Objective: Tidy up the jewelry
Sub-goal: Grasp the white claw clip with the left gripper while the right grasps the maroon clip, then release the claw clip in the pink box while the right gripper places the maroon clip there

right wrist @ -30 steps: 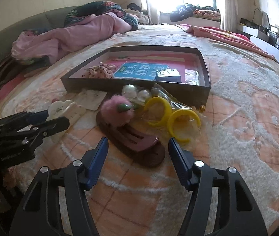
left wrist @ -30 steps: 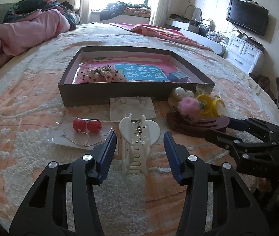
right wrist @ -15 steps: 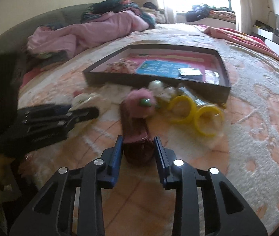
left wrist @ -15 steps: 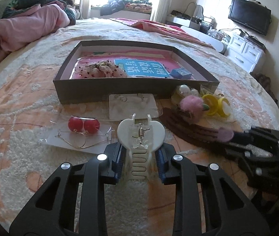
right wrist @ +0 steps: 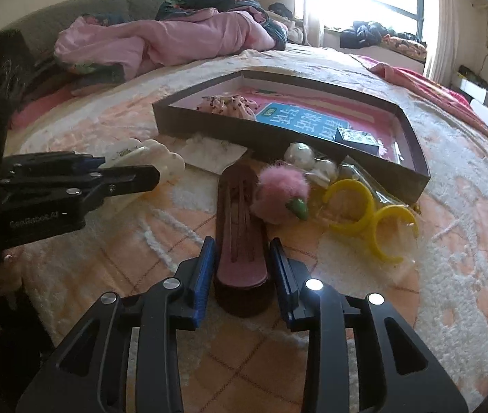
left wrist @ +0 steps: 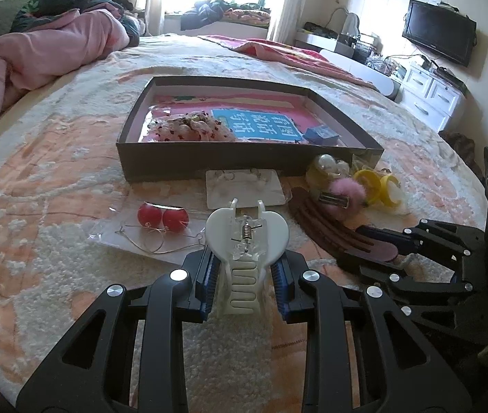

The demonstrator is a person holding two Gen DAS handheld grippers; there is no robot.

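While two red bead earrings [left wrist: 163, 216] lie at the left on the patterned bedspread [left wrist: 54, 206], the left gripper [left wrist: 244, 280] clamps one white hair claw [left wrist: 246, 241]. The right gripper [right wrist: 242, 275] pinches one brown hair clip [right wrist: 240, 227], beside one pink pompom [right wrist: 280, 192] and two yellow hoops [right wrist: 369, 216]. One shallow box [left wrist: 244, 158] sits behind, in a bedroom.

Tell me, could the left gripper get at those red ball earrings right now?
Probably not yet. The left gripper is shut on the white hair claw, so its fingers are taken. The red ball earrings lie uncovered just beside it, so once the claw is set down the way looks free.
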